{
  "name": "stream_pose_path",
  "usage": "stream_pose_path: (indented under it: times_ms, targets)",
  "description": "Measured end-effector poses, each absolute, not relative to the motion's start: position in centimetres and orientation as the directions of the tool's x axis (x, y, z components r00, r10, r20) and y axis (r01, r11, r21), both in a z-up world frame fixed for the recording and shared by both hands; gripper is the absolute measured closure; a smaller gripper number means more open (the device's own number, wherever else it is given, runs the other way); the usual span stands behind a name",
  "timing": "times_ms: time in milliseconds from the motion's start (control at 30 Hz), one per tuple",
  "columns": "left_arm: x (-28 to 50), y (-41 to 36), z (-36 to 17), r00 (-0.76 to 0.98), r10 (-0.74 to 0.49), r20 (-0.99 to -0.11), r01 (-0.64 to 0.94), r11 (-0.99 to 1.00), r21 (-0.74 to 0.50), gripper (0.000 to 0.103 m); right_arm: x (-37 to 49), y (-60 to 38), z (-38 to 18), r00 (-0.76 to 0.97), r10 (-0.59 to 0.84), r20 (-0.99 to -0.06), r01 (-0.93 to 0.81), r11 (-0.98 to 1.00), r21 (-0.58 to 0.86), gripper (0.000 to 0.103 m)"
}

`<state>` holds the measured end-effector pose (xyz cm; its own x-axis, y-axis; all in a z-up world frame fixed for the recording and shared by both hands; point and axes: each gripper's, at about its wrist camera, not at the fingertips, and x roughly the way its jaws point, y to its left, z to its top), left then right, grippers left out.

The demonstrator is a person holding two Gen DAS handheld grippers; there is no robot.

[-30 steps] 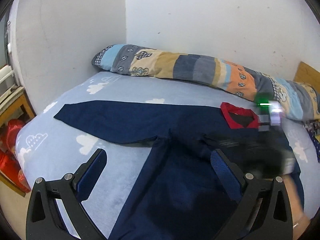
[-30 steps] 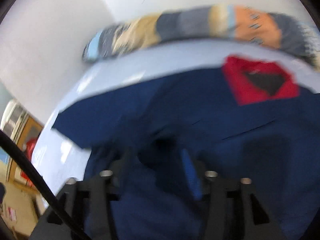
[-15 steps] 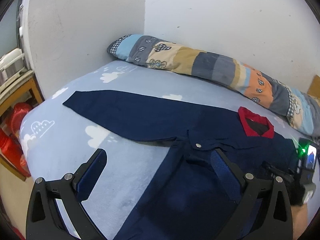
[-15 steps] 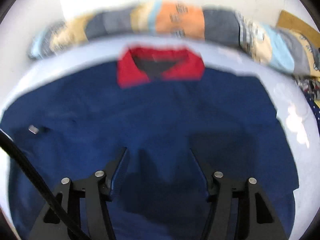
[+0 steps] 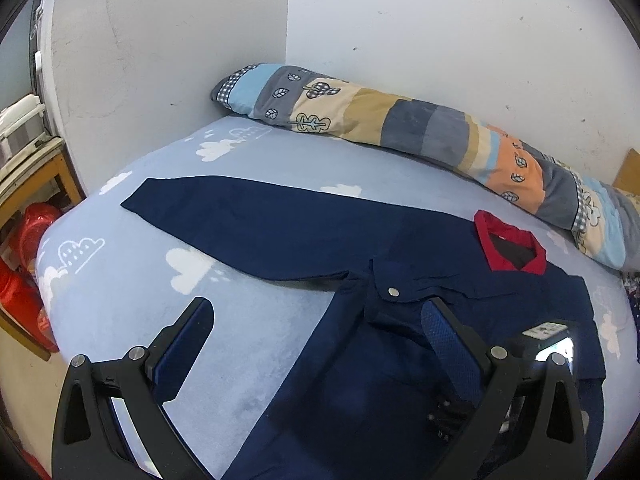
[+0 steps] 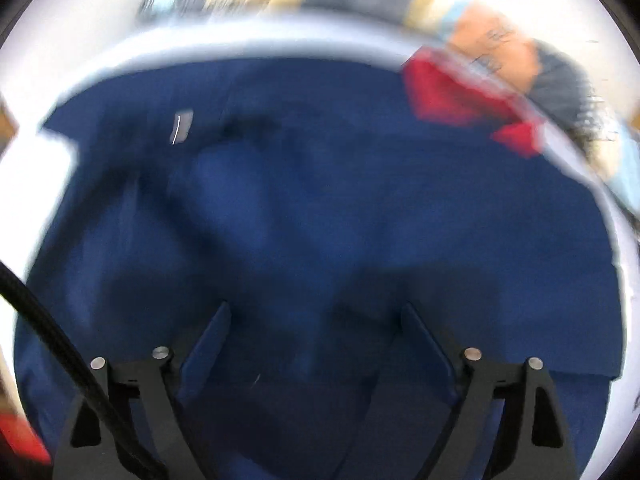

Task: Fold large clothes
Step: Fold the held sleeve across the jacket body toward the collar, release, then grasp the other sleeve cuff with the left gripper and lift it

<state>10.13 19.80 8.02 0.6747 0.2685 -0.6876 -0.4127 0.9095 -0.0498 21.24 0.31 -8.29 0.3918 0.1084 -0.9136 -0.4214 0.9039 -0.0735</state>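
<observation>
Lying flat on the bed point(image 5: 248, 344), the navy shirt point(image 5: 360, 380) has its red collar point(image 5: 508, 248) ahead and to the right of the left gripper's point(image 5: 316, 320) jaws, near the patchwork bolster point(image 5: 400, 120) along the wall.

Left gripper: jaws released, spread wide, nothing between the pads. Left finger sits over bare bedsheet; right finger point(image 5: 438, 328) sits over the shirt body, just below a silver snap point(image 5: 394, 291). One sleeve point(image 5: 256, 224) runs out flat ahead of the jaws and off to the left.

Right gripper point(image 6: 316, 316): view is motion-blurred. Jaws are opening, already wide; only flat navy cloth lies beyond the gap, not pinched by either pad. Shirt fills the area ahead of the jaws; collar sits ahead and to the right. Black cable point(image 6: 48, 340) crosses left of the jaws.

The left view shows part of the right gripper's body low over the shirt, just right of the left jaws.

Red bags point(image 5: 28, 272) sit off the bed's left edge.
</observation>
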Motion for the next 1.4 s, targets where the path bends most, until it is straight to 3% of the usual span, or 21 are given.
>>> stream_pose_path:
  times_ms: [100,267,400,500,533,567,600,633,733,933,1067,1167,1233,1300,1400]
  targets:
    - [10.3,20.2,7.6,0.660,0.257,-0.706,-0.410,0.911,-0.053,0.000,20.4,-1.2,-6.7,0.386,0.163,-0.908,-0.423,0.906,-0.018,0.015]
    - [10.2,20.2,7.5,0.664,0.241,-0.708,-0.411,0.908,-0.077,0.000,16.8,-8.2,0.6,0.511,0.225,-0.830,-0.341,0.939,0.045,0.014]
    - [10.7,18.8,7.2,0.660,0.223,-0.718,-0.384,0.921,-0.066,0.000,12.0,-13.9,5.3,0.660,0.186,-0.728,-0.289,0.957,-0.018,0.008]
    - [11.0,17.6,6.9,0.658,0.230,-0.717,-0.366,0.930,-0.038,0.000,7.8,-19.6,4.3,0.758,0.114,-0.643,-0.150,0.989,-0.002,0.000]
    - [11.1,17.2,6.8,0.660,0.228,-0.716,-0.359,0.933,-0.034,0.000,8.0,-20.8,3.8,0.751,0.078,-0.656,-0.095,0.995,0.010,0.003]
    - [11.2,16.9,6.8,0.661,0.221,-0.717,-0.352,0.935,-0.036,0.000,8.7,-22.1,3.1,0.678,0.036,-0.734,-0.036,0.999,0.016,0.008]
    - [11.3,16.6,6.8,0.660,0.215,-0.719,-0.348,0.937,-0.040,0.000,9.5,-23.3,2.8,0.599,0.034,-0.800,-0.011,0.999,0.035,0.031]
    - [11.3,16.5,6.8,0.661,0.208,-0.721,-0.346,0.937,-0.047,0.000,9.5,-24.2,3.1,0.593,0.045,-0.804,-0.001,0.998,0.055,0.041]
    - [11.3,17.0,7.2,0.665,0.197,-0.721,-0.347,0.936,-0.064,0.000,8.5,-27.7,5.2,0.648,-0.023,-0.762,0.106,0.992,0.061,0.023]
    - [12.7,23.6,7.5,0.635,0.147,-0.758,-0.387,0.910,-0.147,0.000,7.8,-30.5,7.2,0.685,0.012,-0.728,0.132,0.981,0.140,0.023]
    - [13.1,31.4,6.4,0.570,0.233,-0.788,-0.498,0.861,-0.106,0.000,7.7,-30.0,8.2,0.704,0.024,-0.710,0.096,0.987,0.129,0.023]
    - [13.0,38.0,4.6,0.518,0.198,-0.832,-0.565,0.810,-0.159,0.000,7.5,-29.1,8.5,0.717,0.041,-0.696,0.059,0.991,0.119,0.023]
    - [12.7,42.1,3.4,0.496,0.189,-0.848,-0.616,0.765,-0.189,0.008,7.5,-28.6,8.4,0.714,0.042,-0.699,0.048,0.993,0.108,0.023]
    - [12.4,45.9,2.4,0.463,0.209,-0.861,-0.676,0.712,-0.191,0.026,7.6,-28.1,8.1,0.709,0.049,-0.703,0.037,0.994,0.107,0.023]
    - [12.6,50.6,0.6,0.442,0.188,-0.877,-0.727,0.648,-0.227,0.032,8.0,-27.3,7.7,0.698,0.058,-0.713,0.021,0.995,0.101,0.023]
